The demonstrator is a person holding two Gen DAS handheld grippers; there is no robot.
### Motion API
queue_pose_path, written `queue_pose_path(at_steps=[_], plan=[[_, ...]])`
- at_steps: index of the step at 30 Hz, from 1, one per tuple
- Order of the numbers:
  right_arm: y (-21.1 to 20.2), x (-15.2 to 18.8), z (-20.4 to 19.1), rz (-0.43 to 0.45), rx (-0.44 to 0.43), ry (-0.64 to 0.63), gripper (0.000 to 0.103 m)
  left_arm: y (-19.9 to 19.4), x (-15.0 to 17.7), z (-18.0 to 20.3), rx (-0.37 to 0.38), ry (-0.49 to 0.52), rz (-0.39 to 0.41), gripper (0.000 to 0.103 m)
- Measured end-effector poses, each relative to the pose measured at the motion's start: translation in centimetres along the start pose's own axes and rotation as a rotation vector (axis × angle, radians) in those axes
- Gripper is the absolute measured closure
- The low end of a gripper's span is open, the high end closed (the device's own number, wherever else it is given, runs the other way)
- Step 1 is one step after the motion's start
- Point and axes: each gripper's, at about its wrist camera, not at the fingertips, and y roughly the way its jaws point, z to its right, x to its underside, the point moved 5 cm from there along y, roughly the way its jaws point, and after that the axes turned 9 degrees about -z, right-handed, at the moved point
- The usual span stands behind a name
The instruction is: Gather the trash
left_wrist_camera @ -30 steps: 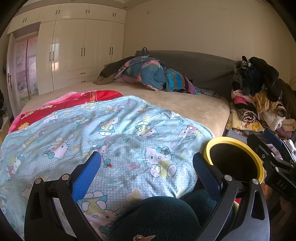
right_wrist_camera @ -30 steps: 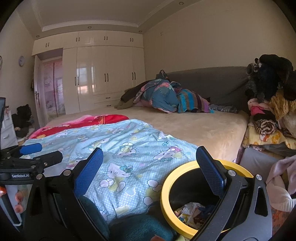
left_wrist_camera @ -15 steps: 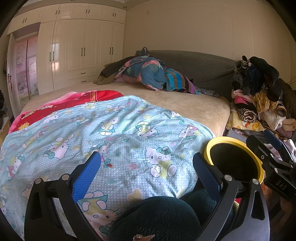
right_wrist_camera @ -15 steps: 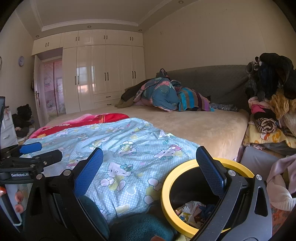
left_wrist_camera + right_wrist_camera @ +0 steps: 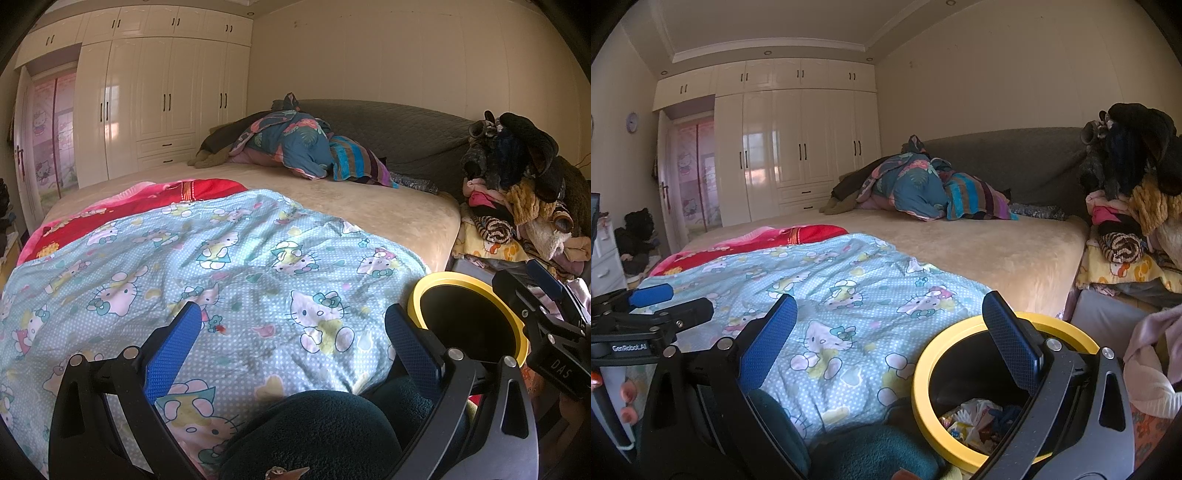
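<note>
A black bin with a yellow rim stands on the floor by the bed's near right corner. In the right wrist view the bin's rim is just below my right finger, and crumpled wrappers lie inside. My left gripper hovers open over the Hello Kitty blanket, holding nothing. A tiny red scrap lies on the blanket between its fingers. My right gripper is open and empty, straddling the blanket's edge and the bin.
A dark teal fleece fills the bottom foreground. Piled clothes stand right of the bed above the bin. Bedding is heaped at the headboard. White wardrobes line the far wall. A hand holds the left gripper.
The right wrist view has shifted slightly. Both grippers stay open and nothing was taken or let go.
</note>
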Motion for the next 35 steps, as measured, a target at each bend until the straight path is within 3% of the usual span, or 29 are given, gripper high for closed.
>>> queue_pose_path(at_steps=[17, 23, 26, 28, 32, 35], plan=[[0.4, 0.3, -0.1, -0.016, -0.005, -0.011, 0.01, 0.3, 0.4, -0.9, -0.007, -0.014, -0.02, 0.006], [2.2, -1.1, -2.6, -0.053, -0.067, -0.052, 0.01, 0.8, 0.2, -4.7, -0.058, -0.128, -0.048, 0.006], [4.9, -3.1, -6.4, -0.119, -0.16, -0.041, 0.01, 0.7, -0.2, -10.7, -0.187, -0.208, -0.05, 0.006], [6.9, -4.3, -10.1, -0.164, -0.228, -0.028, 0.01, -0.1, 0.3, -17.5, -0.298, -0.318, -0.052, 0.006], [13.1, -4.2, -21.2, -0.375, -0.384, -0.106, 0.01, -1.3, 3.7, -30.6, -0.53, -0.493, -0.124, 0.006], [17.9, -0.7, -31.2, -0.586, -0.465, -0.211, 0.01, -1.5, 7.8, -39.6, -0.674, -0.612, -0.23, 0.006]])
